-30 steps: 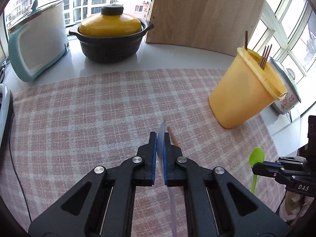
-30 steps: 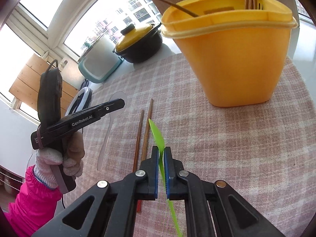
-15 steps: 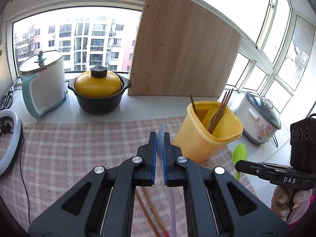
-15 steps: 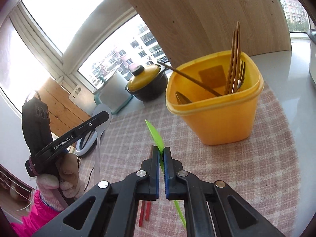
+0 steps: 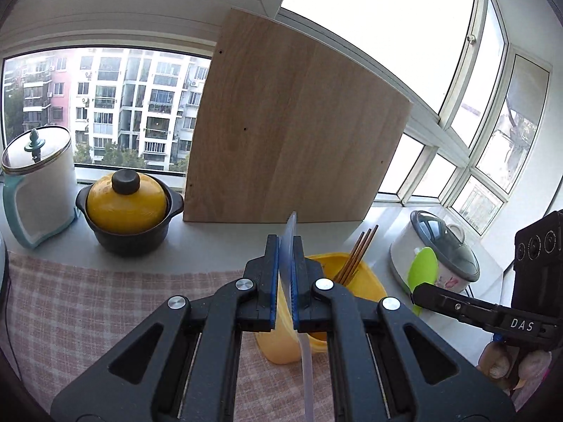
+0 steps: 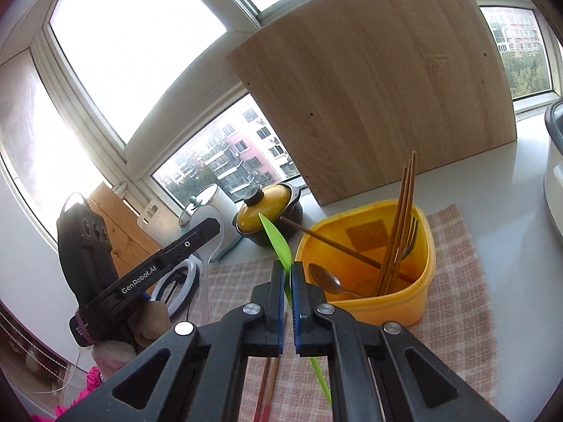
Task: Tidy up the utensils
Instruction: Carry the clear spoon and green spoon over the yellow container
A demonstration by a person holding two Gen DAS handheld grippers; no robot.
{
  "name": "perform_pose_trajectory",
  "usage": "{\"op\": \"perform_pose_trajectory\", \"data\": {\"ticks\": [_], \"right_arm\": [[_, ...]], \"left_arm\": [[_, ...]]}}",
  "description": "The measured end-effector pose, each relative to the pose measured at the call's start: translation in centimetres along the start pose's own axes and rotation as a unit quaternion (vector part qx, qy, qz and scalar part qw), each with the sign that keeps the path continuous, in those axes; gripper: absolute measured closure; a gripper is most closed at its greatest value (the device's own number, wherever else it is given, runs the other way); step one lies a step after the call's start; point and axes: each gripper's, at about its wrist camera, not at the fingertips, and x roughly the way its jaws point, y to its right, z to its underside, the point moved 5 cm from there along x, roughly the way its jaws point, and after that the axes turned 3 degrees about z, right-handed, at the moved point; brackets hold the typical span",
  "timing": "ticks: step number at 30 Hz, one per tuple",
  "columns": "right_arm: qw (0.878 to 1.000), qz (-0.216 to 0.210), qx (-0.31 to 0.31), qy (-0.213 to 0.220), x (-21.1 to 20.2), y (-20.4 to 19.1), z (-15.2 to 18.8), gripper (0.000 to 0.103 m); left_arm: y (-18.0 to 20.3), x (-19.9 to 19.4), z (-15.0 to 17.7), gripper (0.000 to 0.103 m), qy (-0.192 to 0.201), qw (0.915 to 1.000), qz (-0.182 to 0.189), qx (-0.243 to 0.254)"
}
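Observation:
My left gripper (image 5: 285, 246) is shut on a clear plastic spoon (image 5: 290, 227), held edge-on in the air just this side of the yellow utensil holder (image 5: 362, 281). My right gripper (image 6: 288, 270) is shut on a green plastic spoon (image 6: 276, 237), also lifted, with the yellow holder (image 6: 387, 309) just ahead and to the right. Inside the holder stand brown chopsticks (image 6: 401, 218), a fork (image 6: 412, 237) and a metal spoon (image 6: 325, 277). Two more chopsticks (image 6: 267, 387) lie on the checked cloth (image 6: 457, 281) beneath the right gripper.
A black pot with a yellow lid (image 5: 126, 211) and a white-and-teal kettle (image 5: 38, 190) stand at the back left. A wooden board (image 5: 292, 133) leans on the window. A rice cooker (image 5: 440, 256) sits right of the holder, a ring light (image 6: 176, 285) at the left.
Both grippers have risen off the cloth and tipped upward, each still clamping its spoon. The yellow holder now sits low and close, seen from above.

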Motion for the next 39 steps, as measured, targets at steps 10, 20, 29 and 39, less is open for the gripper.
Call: {"op": "perform_pose_trajectory", "data": {"ticks": [10, 20, 29, 39], "right_arm": [[0.999, 0.004, -0.013, 0.042, -0.7, 0.3, -4.8, 0.102], [0.998, 0.009, 0.001, 0.059, 0.5, 2.0, -7.1, 0.102], [0.998, 0.023, 0.0, 0.059, 2.6, 3.6, -7.5, 0.102], [0.999, 0.023, 0.016, 0.041, 4.4, 5.1, -6.3, 0.102]], "left_arm": [[1.8, 3.8, -1.9, 0.1, 0.022, 0.9996, -0.016, 0.003], [1.8, 7.3, -2.0, 0.1, 0.034, 0.9988, -0.036, 0.003], [2.0, 9.1, -1.2, 0.1, 0.041, 0.997, -0.06, 0.028], [2.2, 9.4, -0.4, 0.1, 0.034, 0.997, -0.06, 0.034]]}}
